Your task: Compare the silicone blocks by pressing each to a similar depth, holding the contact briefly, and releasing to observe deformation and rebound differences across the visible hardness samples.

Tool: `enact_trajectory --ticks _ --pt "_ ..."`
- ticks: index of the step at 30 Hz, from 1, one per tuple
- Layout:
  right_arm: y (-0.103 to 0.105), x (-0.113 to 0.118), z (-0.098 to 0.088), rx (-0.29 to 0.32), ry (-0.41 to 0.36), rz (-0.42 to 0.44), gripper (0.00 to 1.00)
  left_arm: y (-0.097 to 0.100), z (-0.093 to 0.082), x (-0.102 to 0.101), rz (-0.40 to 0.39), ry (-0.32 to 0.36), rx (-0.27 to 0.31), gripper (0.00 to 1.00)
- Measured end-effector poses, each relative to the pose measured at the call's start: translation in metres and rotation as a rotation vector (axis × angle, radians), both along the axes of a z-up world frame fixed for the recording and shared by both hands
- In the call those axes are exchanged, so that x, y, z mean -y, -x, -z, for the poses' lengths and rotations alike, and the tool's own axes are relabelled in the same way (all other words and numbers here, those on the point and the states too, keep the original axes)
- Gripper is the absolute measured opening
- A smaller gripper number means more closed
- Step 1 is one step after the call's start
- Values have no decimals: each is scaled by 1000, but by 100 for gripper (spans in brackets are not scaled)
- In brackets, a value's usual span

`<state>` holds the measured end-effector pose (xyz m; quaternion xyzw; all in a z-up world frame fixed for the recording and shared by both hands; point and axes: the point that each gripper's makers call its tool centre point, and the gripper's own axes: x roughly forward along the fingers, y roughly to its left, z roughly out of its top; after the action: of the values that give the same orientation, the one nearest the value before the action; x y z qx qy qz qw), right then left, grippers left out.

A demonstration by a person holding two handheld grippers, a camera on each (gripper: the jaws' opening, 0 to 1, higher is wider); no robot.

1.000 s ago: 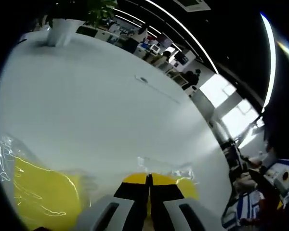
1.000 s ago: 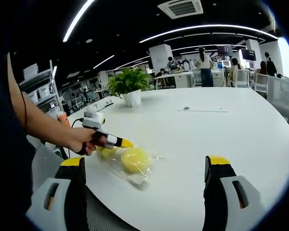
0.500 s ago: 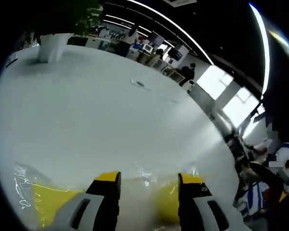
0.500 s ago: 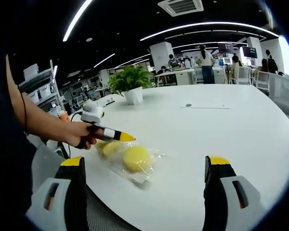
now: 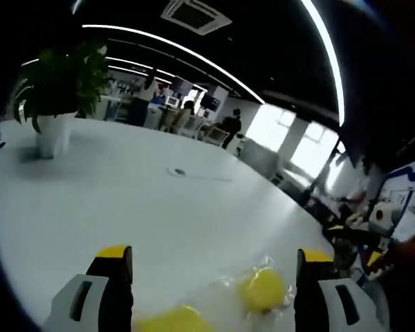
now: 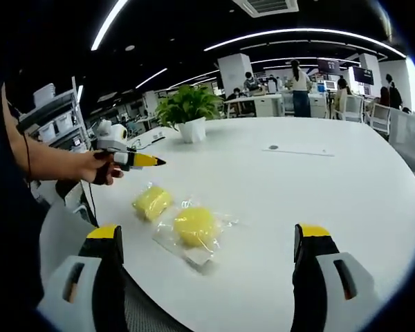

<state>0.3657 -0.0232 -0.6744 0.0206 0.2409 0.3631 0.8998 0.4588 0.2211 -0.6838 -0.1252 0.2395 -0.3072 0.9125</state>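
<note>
The silicone blocks, two yellow pieces in clear plastic wrap, lie on the white desk [image 6: 318, 200] near its front edge: a squarish block [image 6: 151, 201] to the left and a round block [image 6: 195, 226] just beside it to the right. The left hand-held gripper [image 6: 144, 161] hangs above the desk's left edge, clear of both and holding nothing, its jaws spread wide in its own view; the right hand-held gripper [image 6: 207, 266] hovers wide open and empty over the front edge. This looks like the release-and-observe pause, so the next press calls for lowering one gripper squarely onto a block to a matching depth.
</note>
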Motion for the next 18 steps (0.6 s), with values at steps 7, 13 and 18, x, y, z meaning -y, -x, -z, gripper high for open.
enact_trajectory --ticks 7,13,18 --pt "4 -8 3 11 47 -37 96 30 -10 -33 67 -93 57 100" --pt "3 -8 -1 37 58 -10 96 57 -24 -56 69 -143 100 100" --pt "8 -13 3 40 58 -9 96 73 -18 -72 45 -151 104 100"
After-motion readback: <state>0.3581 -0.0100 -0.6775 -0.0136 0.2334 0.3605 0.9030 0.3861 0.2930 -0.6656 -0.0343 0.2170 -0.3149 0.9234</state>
